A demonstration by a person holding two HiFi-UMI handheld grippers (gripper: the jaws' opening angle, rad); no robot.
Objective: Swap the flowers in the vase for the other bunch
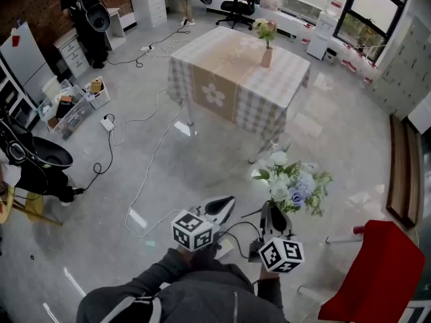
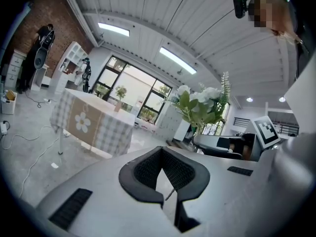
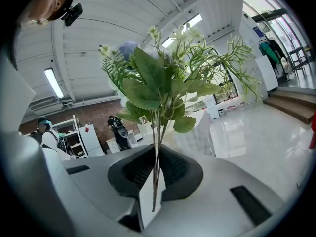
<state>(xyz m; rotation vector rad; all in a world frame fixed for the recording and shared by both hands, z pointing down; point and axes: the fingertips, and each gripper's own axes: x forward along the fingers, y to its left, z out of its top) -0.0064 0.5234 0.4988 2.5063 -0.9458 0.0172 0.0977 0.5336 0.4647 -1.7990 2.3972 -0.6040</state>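
Our right gripper (image 3: 155, 174) is closed tight on the thin stems of a bunch of white and pale blue flowers with green leaves (image 3: 163, 78), which stands up from its jaws. Our left gripper (image 2: 164, 174) is closed too, with nothing in it. Both are low in front of us, side by side.

Far off, across the grey floor, stands a table with a checked cloth (image 1: 222, 52). On it is a small pink vase (image 1: 267, 57), and a little bunch of pale flowers (image 1: 264, 28) sits in the vase.

So we think the swap has not begun. We need to reach the table, pull those flowers out and put ours in.

We count two grippers, two bunches, one vase and one table.
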